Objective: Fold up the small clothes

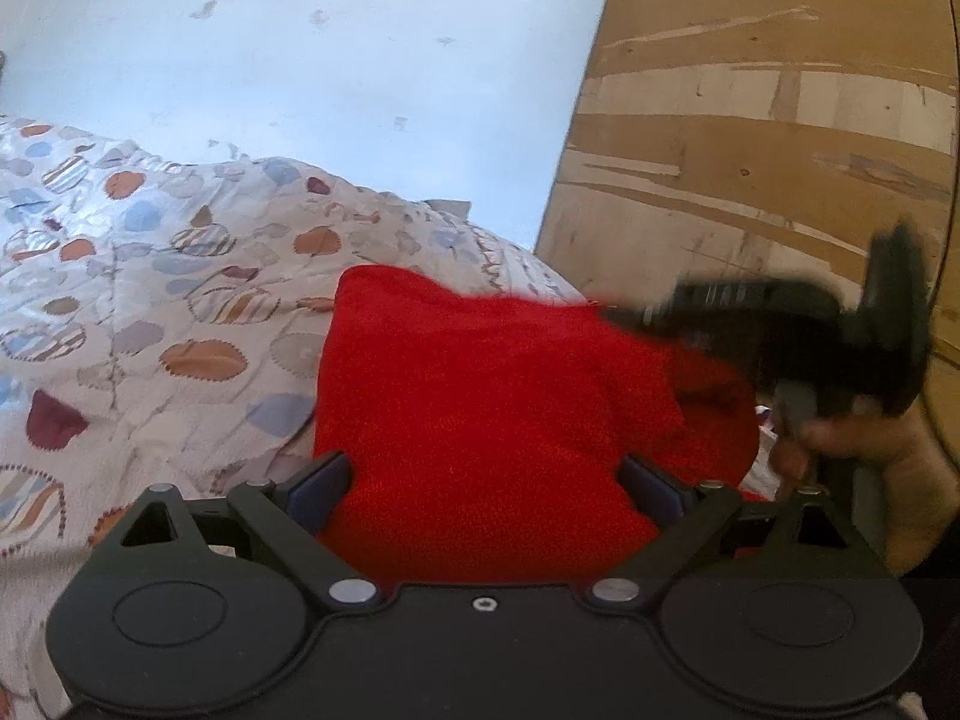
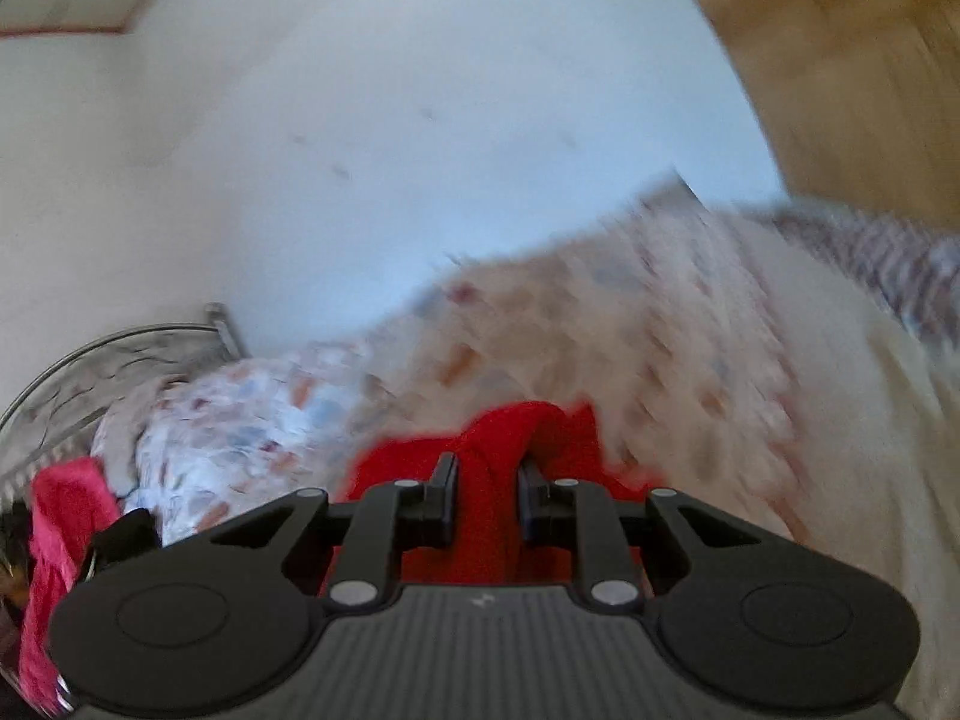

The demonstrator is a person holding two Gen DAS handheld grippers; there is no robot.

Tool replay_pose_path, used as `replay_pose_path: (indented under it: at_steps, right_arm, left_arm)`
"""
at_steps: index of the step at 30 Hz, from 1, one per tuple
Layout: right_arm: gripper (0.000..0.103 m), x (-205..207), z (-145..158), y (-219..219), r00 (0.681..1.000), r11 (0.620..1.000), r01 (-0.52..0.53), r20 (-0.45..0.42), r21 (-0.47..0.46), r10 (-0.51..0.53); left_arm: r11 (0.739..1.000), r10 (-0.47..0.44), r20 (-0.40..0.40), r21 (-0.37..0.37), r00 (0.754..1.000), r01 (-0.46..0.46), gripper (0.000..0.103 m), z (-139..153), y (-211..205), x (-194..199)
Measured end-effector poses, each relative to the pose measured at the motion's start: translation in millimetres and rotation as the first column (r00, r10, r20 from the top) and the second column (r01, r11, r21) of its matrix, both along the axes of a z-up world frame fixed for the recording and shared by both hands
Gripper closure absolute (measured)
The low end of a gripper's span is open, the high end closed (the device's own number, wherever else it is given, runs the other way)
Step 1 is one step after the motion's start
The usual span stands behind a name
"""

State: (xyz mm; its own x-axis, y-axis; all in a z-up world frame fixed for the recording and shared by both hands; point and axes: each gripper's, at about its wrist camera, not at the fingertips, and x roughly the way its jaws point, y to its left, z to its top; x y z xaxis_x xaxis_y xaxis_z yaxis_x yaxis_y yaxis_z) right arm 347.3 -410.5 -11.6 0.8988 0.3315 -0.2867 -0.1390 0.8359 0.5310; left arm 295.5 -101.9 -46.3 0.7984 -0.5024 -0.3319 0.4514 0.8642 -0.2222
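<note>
Left wrist view: the left tongs (image 1: pixel 486 483) point forward over a bed covered by a white bedspread (image 1: pixel 180 276) printed with blue, orange and maroon patches. A red cloth (image 1: pixel 492 396), a small knitted garment, fills the wide gap between the two fingers and spreads ahead of them onto the bedspread. The fingers stand far apart with the bunched fabric packed between them; whether the pads actually press on it cannot be told. Ahead and to the right of the left tongs, the right tongs (image 1: pixel 624 315) appear as a dark blur, tip at the far right corner of the red cloth, with the person's hand (image 1: pixel 864 450) behind them. Beyond the bed is a pale blue wall (image 1: pixel 300 60); to the right stands a scuffed wooden panel (image 1: pixel 750 120).

Right wrist view: this picture is smeared by motion. The right tongs (image 2: pixel 486 498) are drawn close together and clamp a raised fold of the red cloth (image 2: pixel 510 438), which stands up between the pads and spills to either side. The patterned bedspread (image 2: pixel 660 360) lies ahead and to the right. Far to the left of the tongs sits a wire basket (image 2: pixel 78 360) with a pink cloth (image 2: pixel 60 510) hanging at its edge.
</note>
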Motion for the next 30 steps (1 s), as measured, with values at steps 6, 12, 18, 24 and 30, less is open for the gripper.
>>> replay_pose_path:
  at_steps: [6, 12, 18, 24, 30]
  right_arm:
    - [0.076, 6.9, -28.9, -19.1, 0.998, 0.997, 0.015, -0.066, 0.079, -0.01]
    - [0.053, 5.5, -29.7, -20.4, 0.996, 0.997, 0.034, -0.082, 0.072, -0.028]
    - [0.042, 12.7, -33.2, -26.9, 0.991, 0.99, -0.003, -0.13, 0.141, 0.022]
    - [0.038, 14.1, -39.1, -28.8, 0.99, 0.987, -0.011, -0.135, 0.159, 0.033]
    - [0.034, 16.9, -39.9, -26.3, 0.988, 0.987, -0.024, -0.146, 0.158, 0.047]
  left_arm:
    - [0.998, -0.058, -0.079, -0.028, 0.995, 0.056, 0.006, 27.7, 4.8, 16.9]
    - [0.999, 0.016, -0.145, -0.041, 0.989, -0.022, 0.001, 58.4, 14.4, 43.7]
    - [0.993, 0.117, -0.328, 0.068, 0.937, -0.101, 0.001, 54.2, 11.1, 102.1]
    - [0.996, 0.09, -0.387, 0.032, 0.918, -0.084, 0.001, 40.8, 13.8, 118.7]
    - [0.997, 0.076, -0.399, 0.05, 0.914, -0.061, 0.001, 34.8, 14.2, 127.1]
